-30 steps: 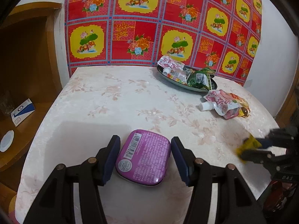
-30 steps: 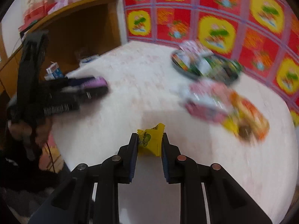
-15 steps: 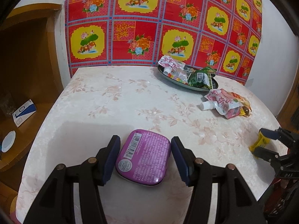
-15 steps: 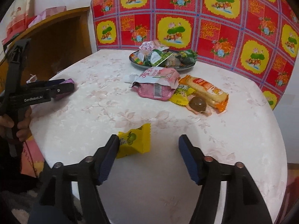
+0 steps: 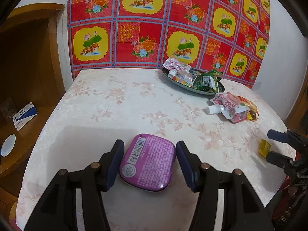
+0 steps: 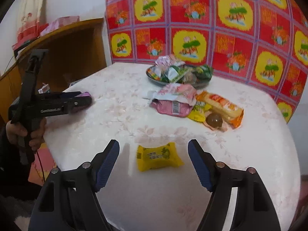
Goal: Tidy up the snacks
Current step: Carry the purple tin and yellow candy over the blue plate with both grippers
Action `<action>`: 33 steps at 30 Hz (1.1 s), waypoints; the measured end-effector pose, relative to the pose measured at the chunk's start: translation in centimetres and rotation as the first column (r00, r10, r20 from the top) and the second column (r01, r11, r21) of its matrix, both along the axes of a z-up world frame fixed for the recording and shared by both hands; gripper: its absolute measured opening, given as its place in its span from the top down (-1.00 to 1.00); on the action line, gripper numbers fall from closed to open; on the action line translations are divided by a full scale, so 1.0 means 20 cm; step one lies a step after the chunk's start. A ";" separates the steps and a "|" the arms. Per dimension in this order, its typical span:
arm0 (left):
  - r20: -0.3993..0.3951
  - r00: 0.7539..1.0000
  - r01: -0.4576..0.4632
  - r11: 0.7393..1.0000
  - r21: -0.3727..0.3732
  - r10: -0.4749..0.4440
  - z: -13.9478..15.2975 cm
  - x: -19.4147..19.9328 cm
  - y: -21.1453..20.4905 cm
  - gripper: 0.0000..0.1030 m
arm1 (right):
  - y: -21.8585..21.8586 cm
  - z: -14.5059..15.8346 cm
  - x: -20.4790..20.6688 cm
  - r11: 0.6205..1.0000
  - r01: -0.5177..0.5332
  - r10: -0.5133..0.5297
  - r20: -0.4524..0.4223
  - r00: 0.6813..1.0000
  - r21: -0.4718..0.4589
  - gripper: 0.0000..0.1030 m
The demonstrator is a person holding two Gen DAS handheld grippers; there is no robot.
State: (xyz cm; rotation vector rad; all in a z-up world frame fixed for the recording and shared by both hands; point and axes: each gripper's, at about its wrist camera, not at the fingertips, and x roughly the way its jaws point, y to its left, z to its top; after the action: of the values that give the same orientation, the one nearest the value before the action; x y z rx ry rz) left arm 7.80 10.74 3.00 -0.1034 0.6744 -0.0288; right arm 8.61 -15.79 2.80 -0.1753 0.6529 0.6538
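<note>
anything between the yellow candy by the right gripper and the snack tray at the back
Yes. A loose pile lies on the table between the yellow candy and the tray: a pink pouch, an orange wrapper and a brown ball. Lifting over should clear them.

Purple tin (image 5: 147, 165): smooth, glossy, printed label. Yellow candy wrapper (image 6: 157, 156): crinkled shiny film. Table cover (image 5: 119, 104): pale cloth-like, faint floral pattern, soft sheen. Gripper pads (image 6: 106, 162): blue, ribbed, matt. Dish (image 5: 184, 86): dark, glossy rim. Cabinet (image 5: 28, 57): varnished wood.
</note>
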 end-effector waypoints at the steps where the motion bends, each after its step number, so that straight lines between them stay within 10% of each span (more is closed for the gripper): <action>1: 0.000 1.000 0.001 1.000 0.000 -0.001 0.00 0.00 0.00 -0.15 | 0.00 -0.01 0.01 1.000 0.001 -0.001 -0.002 1.000 0.003 -0.46; 15: -0.001 0.998 0.068 0.997 0.028 -0.068 0.00 -0.10 -0.19 -0.14 | -0.04 -0.05 0.05 1.000 -0.024 0.024 -0.041 0.999 0.000 0.38; 33: 0.011 0.978 0.209 0.977 0.052 -0.210 0.01 -0.13 -0.45 -0.13 | -0.15 -0.06 -0.06 0.992 -0.024 0.033 -0.077 0.997 0.121 0.40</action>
State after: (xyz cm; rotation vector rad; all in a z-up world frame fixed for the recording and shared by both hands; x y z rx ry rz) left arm 5.16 1.65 3.21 0.0172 0.6665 -0.2149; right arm 7.39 -18.70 1.52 -0.0476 0.6856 0.7282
